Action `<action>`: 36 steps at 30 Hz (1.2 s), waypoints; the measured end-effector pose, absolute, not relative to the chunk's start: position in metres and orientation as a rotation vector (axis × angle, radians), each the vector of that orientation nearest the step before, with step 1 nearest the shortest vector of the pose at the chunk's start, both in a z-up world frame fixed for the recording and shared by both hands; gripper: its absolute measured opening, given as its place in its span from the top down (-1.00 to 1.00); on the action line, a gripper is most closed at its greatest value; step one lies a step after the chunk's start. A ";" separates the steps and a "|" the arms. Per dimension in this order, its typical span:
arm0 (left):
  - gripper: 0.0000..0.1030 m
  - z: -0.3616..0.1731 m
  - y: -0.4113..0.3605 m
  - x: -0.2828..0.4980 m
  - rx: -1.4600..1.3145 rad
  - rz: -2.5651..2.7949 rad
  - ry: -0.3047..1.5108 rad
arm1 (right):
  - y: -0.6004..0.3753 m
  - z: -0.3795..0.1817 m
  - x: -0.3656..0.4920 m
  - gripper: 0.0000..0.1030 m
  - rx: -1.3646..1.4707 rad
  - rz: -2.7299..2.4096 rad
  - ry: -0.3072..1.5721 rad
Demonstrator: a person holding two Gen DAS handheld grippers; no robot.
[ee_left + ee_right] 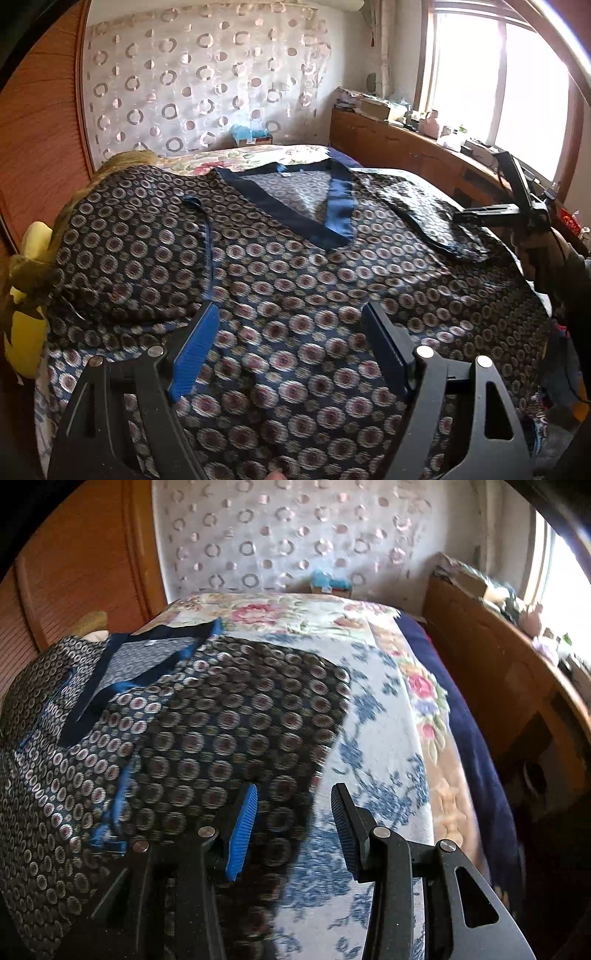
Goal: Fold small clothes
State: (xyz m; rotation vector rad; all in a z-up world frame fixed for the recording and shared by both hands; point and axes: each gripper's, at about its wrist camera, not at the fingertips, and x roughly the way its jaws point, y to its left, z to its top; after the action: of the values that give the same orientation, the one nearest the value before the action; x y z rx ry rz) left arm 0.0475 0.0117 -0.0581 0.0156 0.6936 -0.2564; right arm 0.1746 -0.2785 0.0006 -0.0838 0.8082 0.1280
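Fabric of the patterned garment (295, 295) looked thin, silky and limp, likely slippery; hems or the sleeve edge (325, 746) offered the surest pinch. It lay flat across the bed (388, 709), navy neckline (306, 206) toward the far edge, long axis running away. Left hand-held gripper (291, 350) hovered wide, empty; right hand-held gripper (295, 830) part-open, holding nothing.

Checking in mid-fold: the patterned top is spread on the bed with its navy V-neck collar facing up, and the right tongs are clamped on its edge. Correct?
Not quite. The right tongs are open, not clamped; the right wrist view shows their pads apart above the edge of the patterned top, gripping nothing. The rest holds: the top is spread on the bed with its navy V-neck collar facing up.
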 end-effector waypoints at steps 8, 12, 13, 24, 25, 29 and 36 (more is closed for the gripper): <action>-0.55 -0.046 0.060 0.080 0.025 -0.171 0.699 | -0.290 -0.005 0.175 0.16 -0.045 0.148 0.805; -0.55 -0.036 0.085 0.101 0.018 -0.160 0.700 | -0.291 -0.008 0.174 0.16 -0.049 0.145 0.804; -0.55 -0.033 0.092 0.108 0.011 -0.157 0.705 | -0.291 -0.008 0.173 0.16 -0.053 0.143 0.804; -0.41 -0.030 0.141 0.164 -0.038 -0.097 0.749 | -0.290 -0.009 0.170 0.16 -0.063 0.138 0.803; -0.40 -0.031 0.144 0.167 -0.040 -0.088 0.750 | -0.290 -0.009 0.171 0.16 -0.064 0.138 0.803; -0.34 -0.033 0.157 0.185 -0.064 -0.045 0.759 | -0.290 -0.009 0.170 0.16 -0.064 0.138 0.803; -0.06 -0.041 0.173 0.209 -0.130 -0.022 0.795 | -0.290 -0.010 0.171 0.16 -0.065 0.137 0.803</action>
State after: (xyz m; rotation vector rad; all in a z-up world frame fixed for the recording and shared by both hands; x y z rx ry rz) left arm 0.2093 0.1726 -0.0410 -0.1298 0.7951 -0.0224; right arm 0.1707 -0.2904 -0.0096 -0.0646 0.8028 0.1375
